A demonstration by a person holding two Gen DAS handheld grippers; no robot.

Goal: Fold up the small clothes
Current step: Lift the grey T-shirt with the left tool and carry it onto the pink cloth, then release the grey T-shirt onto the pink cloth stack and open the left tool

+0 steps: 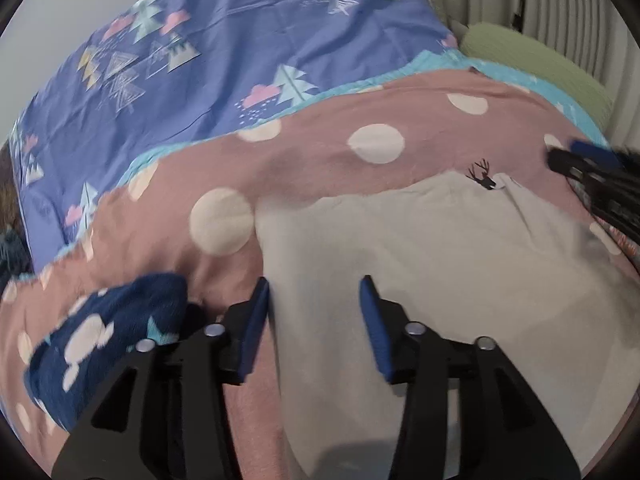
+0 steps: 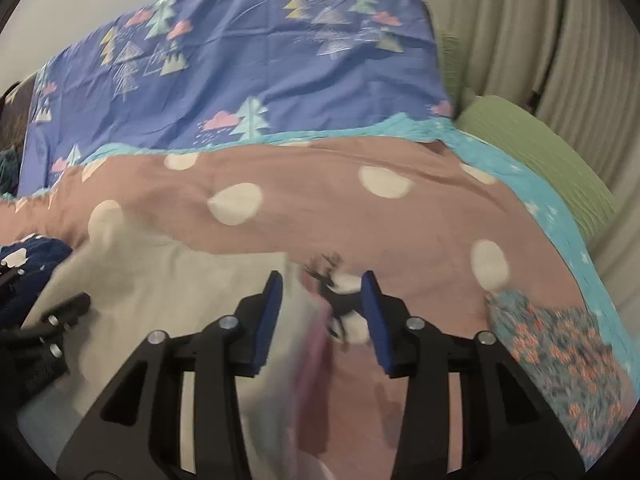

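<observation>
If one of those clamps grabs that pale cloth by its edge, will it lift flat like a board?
Probably not. The pale cloth lies limp on the dotted blanket, so it would likely droop. It looks thin, probably light. Pushed, it would likely bunch rather than slide.

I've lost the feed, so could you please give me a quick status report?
Left gripper open over pale garment. Right gripper open at its deer-print corner. Navy garment lies beside, apart.

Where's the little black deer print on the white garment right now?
The deer print sits between the open right claw's fingers, at the white garment's far right corner on the pink dotted cover.
</observation>
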